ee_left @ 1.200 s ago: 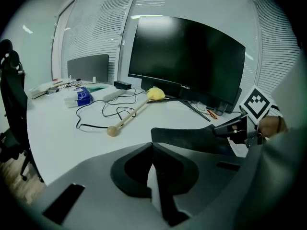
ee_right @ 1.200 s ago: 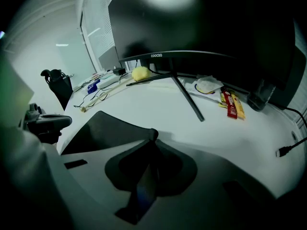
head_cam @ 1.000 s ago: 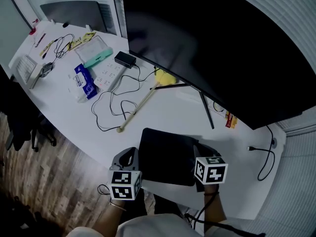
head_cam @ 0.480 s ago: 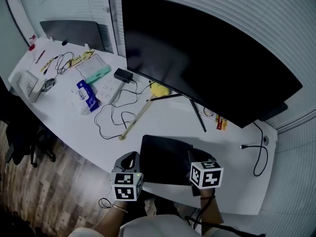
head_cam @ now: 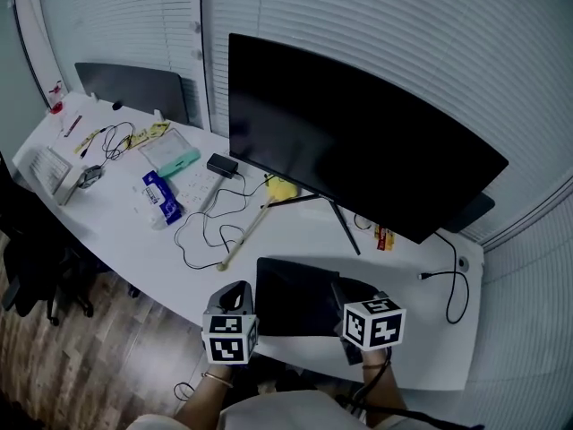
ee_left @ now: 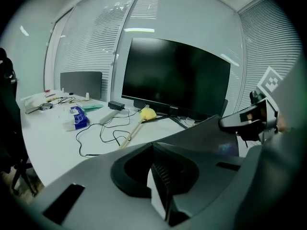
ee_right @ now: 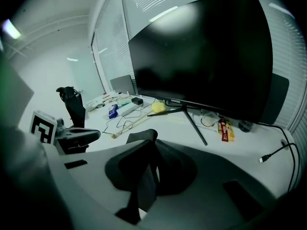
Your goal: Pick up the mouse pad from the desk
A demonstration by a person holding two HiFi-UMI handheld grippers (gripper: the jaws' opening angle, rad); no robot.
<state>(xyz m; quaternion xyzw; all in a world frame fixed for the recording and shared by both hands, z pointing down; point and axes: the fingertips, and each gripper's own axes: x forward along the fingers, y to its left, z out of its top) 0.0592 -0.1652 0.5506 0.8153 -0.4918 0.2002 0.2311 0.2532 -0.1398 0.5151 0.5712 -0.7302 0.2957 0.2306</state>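
The mouse pad [head_cam: 297, 294] is sitting in front of the monitor [head_cam: 358, 141], at the near edge of the white surface [head_cam: 125, 240]. Both grippers are holding it. The left gripper [head_cam: 243, 299] is biting the pad's left edge, with its jaws squeezed on it. The right gripper [head_cam: 347, 296] is biting the right edge the same way, and there the pad is curling up a little. I cannot tell if the middle of the pad is touching the surface.

The pad's far edge is lying near the thin legs of the monitor stand [head_cam: 345, 227]. A wooden stick with a yellow fluffy head [head_cam: 282, 188] is lying under the monitor's left half, and its end is pointing near the pad's far left corner. A thin black cable [head_cam: 201, 227] is looping beside the stick. Under the monitor's right end, a red and yellow packet [head_cam: 383, 237] and another cable [head_cam: 448, 280] are lying, with bare surface around them.

Small white writing [ee_left: 175, 108] is showing on the monitor's bottom edge, but it is too small to read. A blue pack [head_cam: 161, 195], left of the monitor, is showing white print that is too blurry to read.
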